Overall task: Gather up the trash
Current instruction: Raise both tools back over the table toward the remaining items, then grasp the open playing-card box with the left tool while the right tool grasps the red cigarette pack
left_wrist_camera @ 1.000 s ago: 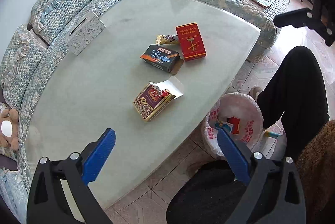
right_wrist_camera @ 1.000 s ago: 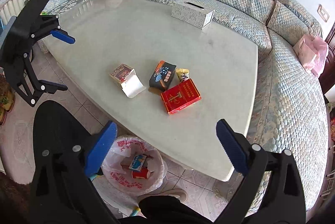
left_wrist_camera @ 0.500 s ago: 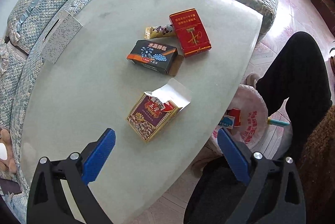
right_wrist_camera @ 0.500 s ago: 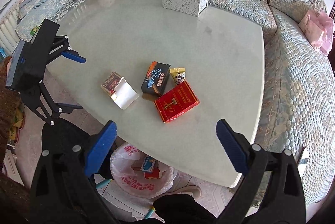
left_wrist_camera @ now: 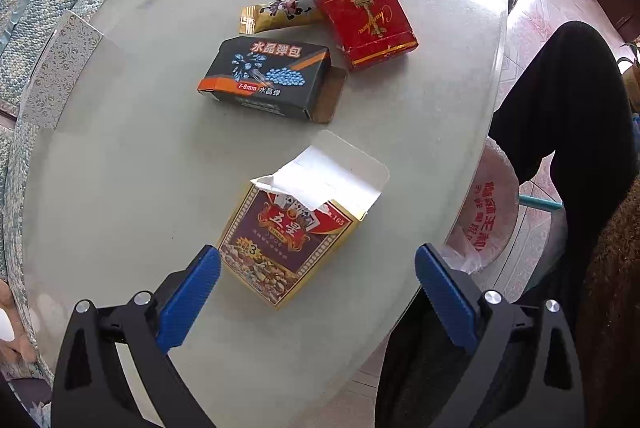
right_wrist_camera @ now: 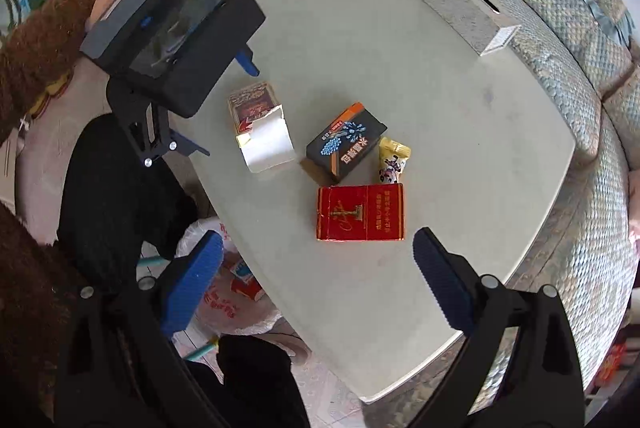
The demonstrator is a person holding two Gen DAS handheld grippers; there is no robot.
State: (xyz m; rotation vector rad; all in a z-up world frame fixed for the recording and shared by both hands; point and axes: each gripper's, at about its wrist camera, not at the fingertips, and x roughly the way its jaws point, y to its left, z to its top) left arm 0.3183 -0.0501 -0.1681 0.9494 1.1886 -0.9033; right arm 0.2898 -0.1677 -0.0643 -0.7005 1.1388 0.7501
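Four pieces of trash lie on the pale table (left_wrist_camera: 120, 168): an opened playing-card box (left_wrist_camera: 292, 236) (right_wrist_camera: 256, 108), a black box (left_wrist_camera: 268, 80) (right_wrist_camera: 346, 144), a red carton (left_wrist_camera: 360, 12) (right_wrist_camera: 360, 214) and a candy wrapper (left_wrist_camera: 280, 14) (right_wrist_camera: 392, 160). My left gripper (left_wrist_camera: 316, 288) is open, its fingers either side of the card box's near end, just above it. It also shows in the right wrist view (right_wrist_camera: 224, 104). My right gripper (right_wrist_camera: 318, 280) is open and empty, just short of the red carton.
A white trash bag (left_wrist_camera: 492, 224) (right_wrist_camera: 228, 292) with some trash inside stands on the floor by the table's edge, next to the person's dark-clothed legs (left_wrist_camera: 560, 100). A tissue box (right_wrist_camera: 472, 16) sits at the far table edge. A quilted sofa (right_wrist_camera: 580, 28) curves around the table.
Both grippers have come down and in toward the table. The left has closed in on the card box. The right has swung toward the red carton. Both stayed open.
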